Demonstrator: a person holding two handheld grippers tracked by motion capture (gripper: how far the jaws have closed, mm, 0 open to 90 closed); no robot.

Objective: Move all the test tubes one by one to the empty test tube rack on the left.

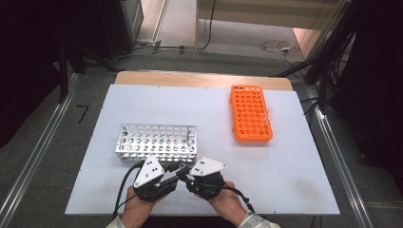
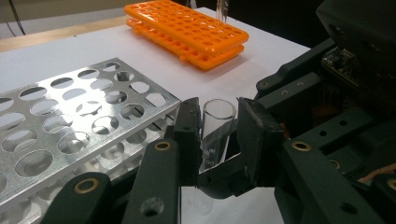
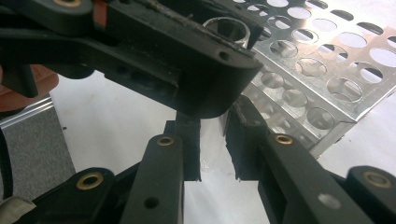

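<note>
Low centre in the high view, both grippers (image 1: 182,167) meet, each clenched on one glass tube (image 2: 215,128), its base hidden.

- From my high view, the glass tube (image 1: 181,167) between the two grippers is too small to make out; I can't tell which one grips it.
- In my left gripper view, the tube's (image 2: 215,135) lower end is hidden behind the jaws.
- In my right gripper view, the left gripper (image 3: 140,51) covers most of the tube (image 3: 229,29); I see just its rim.
- The metal rack (image 2: 70,135) is cut off at the left edge.
- A second tube in the orange rack (image 2: 187,32) is cut off by the top edge.
</note>
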